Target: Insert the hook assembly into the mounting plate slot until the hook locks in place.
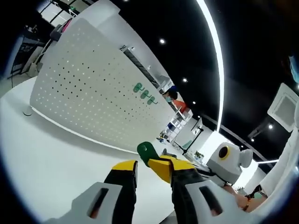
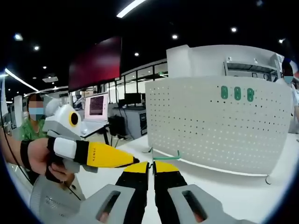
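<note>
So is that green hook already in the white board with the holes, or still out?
Still out. The green hook sits at the left gripper jaw tips, apart from the pegboard. Three other green hooks are already mounted.

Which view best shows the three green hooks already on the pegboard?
The right gripper view: the hooks face the camera squarely, in a row near the pegboard's top edge. The left gripper view shows them obliquely.

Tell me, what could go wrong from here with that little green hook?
The left gripper seems to pinch the green hook by one end only, so it might twist or slip. The pegboard stands some way off across the white table, and three hooks already fill one row, so it might hit the wrong hole.
</note>
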`<state>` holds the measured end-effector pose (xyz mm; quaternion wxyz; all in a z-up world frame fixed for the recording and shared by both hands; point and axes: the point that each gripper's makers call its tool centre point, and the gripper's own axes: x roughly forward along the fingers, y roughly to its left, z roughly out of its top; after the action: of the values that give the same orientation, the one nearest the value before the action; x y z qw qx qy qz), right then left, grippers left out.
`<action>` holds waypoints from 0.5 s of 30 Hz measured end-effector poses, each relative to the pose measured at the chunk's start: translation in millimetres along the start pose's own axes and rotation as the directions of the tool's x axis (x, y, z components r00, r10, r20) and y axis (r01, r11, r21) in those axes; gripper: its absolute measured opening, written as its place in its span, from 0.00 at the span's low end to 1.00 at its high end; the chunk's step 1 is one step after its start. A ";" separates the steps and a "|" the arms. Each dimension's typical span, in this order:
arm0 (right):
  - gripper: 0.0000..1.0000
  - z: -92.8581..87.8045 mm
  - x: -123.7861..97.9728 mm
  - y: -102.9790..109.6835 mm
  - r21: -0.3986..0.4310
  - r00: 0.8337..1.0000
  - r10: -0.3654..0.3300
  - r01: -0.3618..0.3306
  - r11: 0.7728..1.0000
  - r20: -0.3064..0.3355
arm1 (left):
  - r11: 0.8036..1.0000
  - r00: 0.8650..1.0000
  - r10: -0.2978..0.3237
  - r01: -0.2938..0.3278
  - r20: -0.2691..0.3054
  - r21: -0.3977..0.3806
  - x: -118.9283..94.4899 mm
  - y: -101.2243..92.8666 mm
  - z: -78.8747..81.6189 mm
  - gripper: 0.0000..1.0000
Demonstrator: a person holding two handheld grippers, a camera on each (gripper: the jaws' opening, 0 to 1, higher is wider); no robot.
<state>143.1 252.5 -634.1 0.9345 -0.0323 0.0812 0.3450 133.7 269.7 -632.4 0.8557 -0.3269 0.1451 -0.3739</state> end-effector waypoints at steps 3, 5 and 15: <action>0.02 0.9 -0.7 1.1 -0.052 1.000 -0.010 0.009 0.999 -0.008 | 1.000 1.000 0.009 -0.009 0.003 -0.007 0.2 1.9 1.0 0.28; 0.02 1.7 -1.1 2.7 -0.061 1.000 -0.007 0.006 0.998 -0.010 | 1.000 1.000 0.008 -0.008 0.001 -0.017 0.7 1.7 1.0 0.28; 0.02 4.6 -4.2 4.7 -0.179 0.999 -0.033 0.029 0.983 -0.016 | 0.998 1.000 -0.007 0.008 0.015 -0.055 5.7 -2.6 6.0 0.21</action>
<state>137.5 254.0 -628.8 0.9322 -0.1208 0.0583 0.3361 139.2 266.9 -626.3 0.8460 -0.3536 0.1479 -0.3706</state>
